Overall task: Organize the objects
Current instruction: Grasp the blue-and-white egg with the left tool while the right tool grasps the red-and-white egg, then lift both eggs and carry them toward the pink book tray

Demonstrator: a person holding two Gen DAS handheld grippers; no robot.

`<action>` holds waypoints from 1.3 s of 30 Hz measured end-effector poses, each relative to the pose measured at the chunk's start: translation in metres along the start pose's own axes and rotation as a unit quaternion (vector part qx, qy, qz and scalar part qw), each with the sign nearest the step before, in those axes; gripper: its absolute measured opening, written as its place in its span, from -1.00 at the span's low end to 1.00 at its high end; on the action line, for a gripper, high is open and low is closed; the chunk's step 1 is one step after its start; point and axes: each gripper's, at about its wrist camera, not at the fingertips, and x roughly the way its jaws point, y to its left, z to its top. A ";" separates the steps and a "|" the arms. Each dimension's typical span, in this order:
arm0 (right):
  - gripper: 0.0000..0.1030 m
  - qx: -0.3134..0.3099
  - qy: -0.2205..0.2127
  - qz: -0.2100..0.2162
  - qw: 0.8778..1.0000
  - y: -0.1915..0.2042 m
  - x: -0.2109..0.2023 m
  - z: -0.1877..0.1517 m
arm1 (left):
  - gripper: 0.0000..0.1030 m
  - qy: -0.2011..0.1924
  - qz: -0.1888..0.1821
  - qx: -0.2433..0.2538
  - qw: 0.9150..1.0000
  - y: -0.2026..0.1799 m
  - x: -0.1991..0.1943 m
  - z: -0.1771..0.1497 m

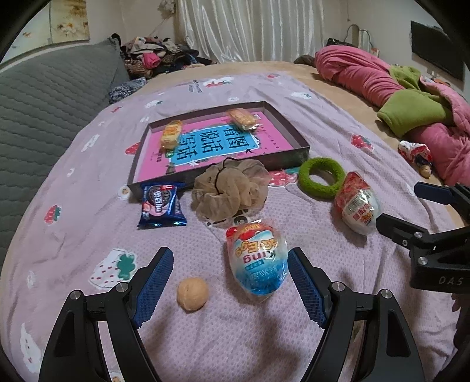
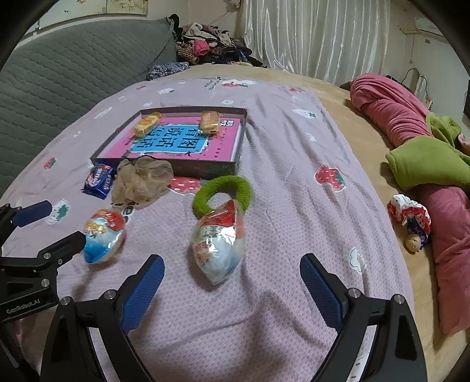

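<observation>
Left tool (image 1: pixel 230 264) spread around glossy, oval egg (image 1: pixel 257 260).

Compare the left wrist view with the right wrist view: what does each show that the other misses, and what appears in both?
Only the left wrist view shows the small tan ball lying between the left gripper fingers, and a dark screen on the wall. Only the right wrist view shows an air conditioner high on the wall. Both show the tray holding a pink book and two wrapped snacks, the Oreo pack, beige scrunchie, green ring and two wrapped eggs on the bedspread.
</observation>
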 end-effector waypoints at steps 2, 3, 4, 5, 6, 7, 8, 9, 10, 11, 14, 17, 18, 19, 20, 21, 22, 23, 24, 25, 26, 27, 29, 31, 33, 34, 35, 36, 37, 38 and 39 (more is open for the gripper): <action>0.82 0.000 0.001 -0.003 1.000 -0.001 0.004 0.001 | 0.58 0.002 -0.003 0.001 1.000 -0.002 0.004 0.001; 0.82 -0.001 0.002 -0.005 1.000 -0.001 0.007 0.002 | 0.58 0.004 -0.004 0.003 1.000 -0.004 0.007 0.002; 0.82 -0.002 0.003 -0.006 1.000 -0.001 0.009 0.002 | 0.58 0.004 -0.004 0.004 1.000 -0.005 0.009 0.003; 0.82 -0.003 0.004 -0.009 1.000 -0.001 0.012 0.003 | 0.58 0.005 -0.005 0.004 1.000 -0.007 0.012 0.003; 0.82 -0.004 0.006 -0.011 1.000 -0.001 0.016 0.003 | 0.58 0.007 -0.007 0.004 1.000 -0.008 0.015 0.004; 0.82 -0.004 0.007 -0.012 1.000 -0.001 0.019 0.004 | 0.58 0.009 -0.009 0.003 1.000 -0.008 0.018 0.005; 0.82 -0.003 0.009 -0.014 1.000 -0.002 0.022 0.005 | 0.58 0.012 -0.010 0.003 1.000 -0.009 0.022 0.005; 0.82 -0.001 0.012 -0.015 1.000 -0.003 0.027 0.005 | 0.58 0.014 -0.010 0.003 1.000 -0.009 0.025 0.006; 0.82 0.000 0.014 -0.014 1.000 -0.003 0.030 0.006 | 0.58 0.016 -0.010 0.003 1.000 -0.009 0.028 0.006; 0.82 0.002 0.015 -0.013 1.000 -0.004 0.033 0.006 | 0.58 0.020 -0.009 0.003 1.000 -0.010 0.033 0.007; 0.82 0.006 0.016 -0.011 1.000 -0.005 0.041 0.009 | 0.58 0.025 -0.008 0.000 1.000 -0.009 0.041 0.008; 0.82 0.009 0.017 -0.004 1.000 -0.006 0.049 0.010 | 0.57 0.030 -0.014 -0.007 0.999 -0.006 0.049 0.009; 0.77 0.010 0.016 0.000 1.000 -0.006 0.051 0.011 | 0.57 0.030 -0.016 -0.007 0.999 -0.006 0.051 0.010; 0.69 0.009 0.015 0.003 1.000 -0.006 0.053 0.012 | 0.57 0.031 -0.015 -0.007 0.999 -0.006 0.052 0.010; 0.67 0.007 0.014 0.007 1.000 -0.005 0.055 0.012 | 0.57 0.031 -0.015 -0.007 0.999 -0.006 0.053 0.011; 0.60 0.003 0.014 0.010 1.000 -0.003 0.057 0.012 | 0.57 0.033 -0.016 -0.006 0.999 -0.006 0.054 0.012; 0.50 -0.001 0.014 0.008 1.000 -0.001 0.058 0.013 | 0.58 0.035 -0.017 -0.007 0.999 -0.006 0.056 0.013; 0.48 -0.006 0.014 0.005 1.000 0.001 0.059 0.013 | 0.58 0.036 -0.018 -0.008 0.999 -0.006 0.057 0.013; 0.43 -0.013 0.013 0.002 1.000 0.004 0.061 0.013 | 0.58 0.039 -0.023 -0.010 0.999 -0.006 0.059 0.013; 0.34 -0.017 0.012 0.002 1.000 0.005 0.061 0.013 | 0.57 0.041 -0.026 -0.012 0.999 -0.006 0.061 0.013; 0.28 -0.020 0.010 0.004 1.000 0.007 0.061 0.012 | 0.54 0.041 -0.028 -0.012 0.999 -0.006 0.062 0.013; 0.10 -0.021 0.010 0.010 1.000 0.008 0.062 0.012 | 0.49 0.043 -0.028 -0.012 0.999 -0.007 0.063 0.012; 0.04 -0.019 0.011 0.022 1.000 0.011 0.063 0.012 | 0.15 0.049 -0.034 -0.013 0.998 -0.007 0.066 0.011; 0.03 -0.024 0.010 0.024 0.999 0.014 0.062 0.011 | 0.01 0.058 -0.038 -0.015 0.998 -0.008 0.070 0.010; 0.03 -0.030 0.007 0.027 0.999 0.017 0.061 0.012 | 0.01 0.057 -0.036 -0.012 0.998 -0.010 0.071 0.008; 0.03 -0.028 0.006 0.031 0.999 0.018 0.060 0.012 | 0.01 0.055 -0.035 -0.012 0.998 -0.010 0.070 0.008; 0.03 -0.026 0.006 0.036 0.999 0.018 0.059 0.012 | 0.01 0.054 -0.034 -0.012 0.998 -0.010 0.069 0.007; 0.02 -0.024 0.004 0.041 0.999 0.018 0.057 0.012 | 0.01 0.052 -0.033 -0.013 0.998 -0.010 0.068 0.007; 0.02 -0.024 0.002 0.045 0.999 0.019 0.055 0.012 | 0.01 0.050 -0.031 -0.015 0.998 -0.009 0.066 0.007; 0.02 -0.024 0.000 0.047 0.999 0.019 0.053 0.012 | 0.01 0.049 -0.032 -0.016 0.998 -0.008 0.066 0.008; 0.02 -0.026 -0.003 0.047 0.999 0.020 0.051 0.013 | 0.01 0.047 -0.032 -0.018 0.998 -0.007 0.064 0.008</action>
